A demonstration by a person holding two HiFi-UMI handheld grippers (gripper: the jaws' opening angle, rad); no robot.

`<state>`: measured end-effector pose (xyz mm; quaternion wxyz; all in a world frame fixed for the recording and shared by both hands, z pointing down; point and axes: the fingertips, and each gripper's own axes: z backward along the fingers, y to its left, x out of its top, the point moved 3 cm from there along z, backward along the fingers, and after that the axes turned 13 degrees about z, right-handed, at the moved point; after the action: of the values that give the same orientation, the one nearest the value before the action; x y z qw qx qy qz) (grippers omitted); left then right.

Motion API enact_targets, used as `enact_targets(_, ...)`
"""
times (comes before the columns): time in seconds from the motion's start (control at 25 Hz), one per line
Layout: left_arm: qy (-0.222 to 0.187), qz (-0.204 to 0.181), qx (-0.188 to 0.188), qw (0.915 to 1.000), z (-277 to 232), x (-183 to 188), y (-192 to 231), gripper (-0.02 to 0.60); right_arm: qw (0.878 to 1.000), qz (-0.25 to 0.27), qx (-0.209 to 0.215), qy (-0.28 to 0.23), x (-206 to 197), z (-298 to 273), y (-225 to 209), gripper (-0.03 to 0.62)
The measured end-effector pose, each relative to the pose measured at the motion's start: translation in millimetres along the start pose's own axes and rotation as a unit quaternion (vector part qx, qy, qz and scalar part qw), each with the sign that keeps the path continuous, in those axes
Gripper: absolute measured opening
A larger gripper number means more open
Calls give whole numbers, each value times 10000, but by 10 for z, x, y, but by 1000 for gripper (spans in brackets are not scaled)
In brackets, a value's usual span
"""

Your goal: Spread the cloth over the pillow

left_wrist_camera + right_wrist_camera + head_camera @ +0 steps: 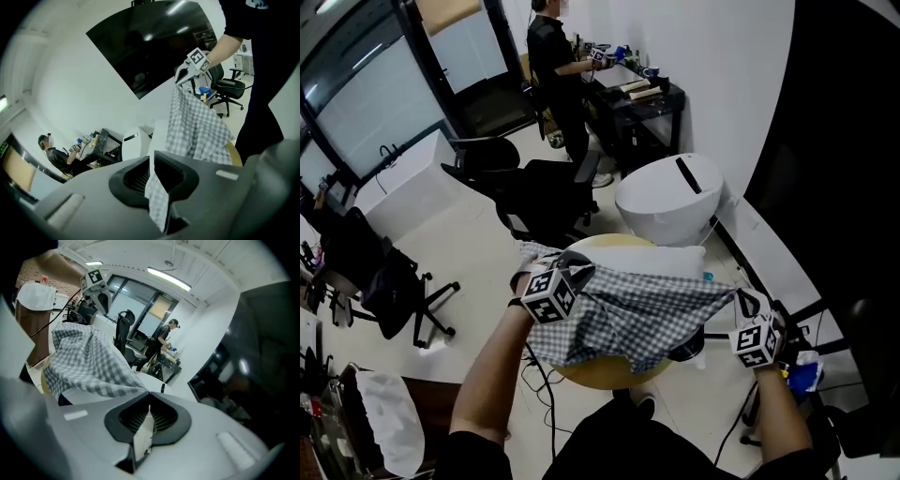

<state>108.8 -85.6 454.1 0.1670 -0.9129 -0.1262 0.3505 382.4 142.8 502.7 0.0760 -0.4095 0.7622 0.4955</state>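
nearest to me, both grippers are clamped on the checked cloth (649,319). the left gripper (577,270) has a fold of the check pinched right between its jaws. the right gripper (744,302) is closed on a pale edge of the same cloth, with the rest running off toward the other hand.

the cloth hangs stretched between them and sags in the middle. its long axis runs left to right across the head view.

the pillow (649,260) is just beyond the cloth, lying on a round table (602,377). its long side also runs left to right, so the two are already lined up. the far part of the pillow is bare, and the cloth only covers its near edge.

the left gripper is up at the pillow's left end. the right one sits lower, off the right end and closer to me, so i'd guess the next move is carrying both forward, away from me.

further back there's a white round bin (667,199), a black office chair (546,195) and a person (553,66) at a desk.
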Motion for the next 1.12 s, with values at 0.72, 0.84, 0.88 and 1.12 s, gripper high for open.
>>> enact_targets(0.72, 1002, -990, -2222, 9648, -1292, -365, 71, 143, 9991, -86, -410, 91, 213, 191, -189, 12)
enact_targets(0.84, 1147, -943, -2290, 9620, -1380, -410, 66, 119, 9990, -130, -422, -23, 212, 172, -250, 12)
enact_targets(0.88, 1187, -934, -2274, 9620, -1402, -422, 70, 87, 9990, -128, -424, -51, 209, 156, -281, 12)
enact_targets(1.12, 1247, -875, -1885, 9702, -1424, -424, 208, 0, 9989, -140, -370, -256, 198, -85, -515, 12)
